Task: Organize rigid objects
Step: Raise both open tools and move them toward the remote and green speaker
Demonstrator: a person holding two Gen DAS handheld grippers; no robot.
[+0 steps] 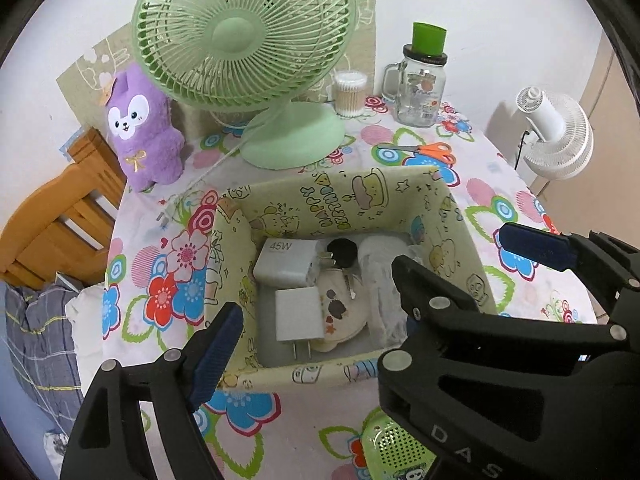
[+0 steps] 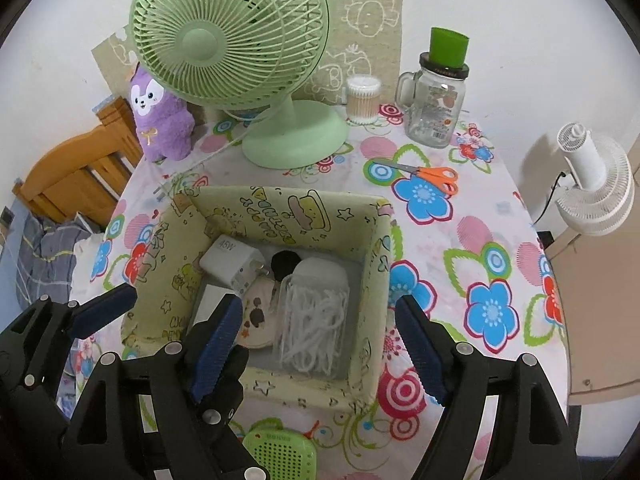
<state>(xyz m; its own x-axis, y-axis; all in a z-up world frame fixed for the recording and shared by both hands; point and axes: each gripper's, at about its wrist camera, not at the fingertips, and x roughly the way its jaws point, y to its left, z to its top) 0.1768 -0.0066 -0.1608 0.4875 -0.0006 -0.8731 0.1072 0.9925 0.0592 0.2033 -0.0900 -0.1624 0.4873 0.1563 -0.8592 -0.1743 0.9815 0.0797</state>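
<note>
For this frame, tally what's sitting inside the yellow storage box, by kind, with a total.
White chargers: 2 (45W one, smaller one)
Clear pack of white strips: 1
Round beige patterned item: 1
Black round item: 1
Total: 5, all in the box; more may be hidden underneath.

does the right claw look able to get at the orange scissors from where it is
Probably yes. The right claw is open and empty, and the orange scissors lie in the open on the tablecloth beyond the box, nothing on them.

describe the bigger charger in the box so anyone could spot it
Find the yellow-green cartoon-print box in front of the green desk fan. The charger lies in its far left corner; unlike the smaller plain white charger nearer the grippers, it reads 45W.
</note>
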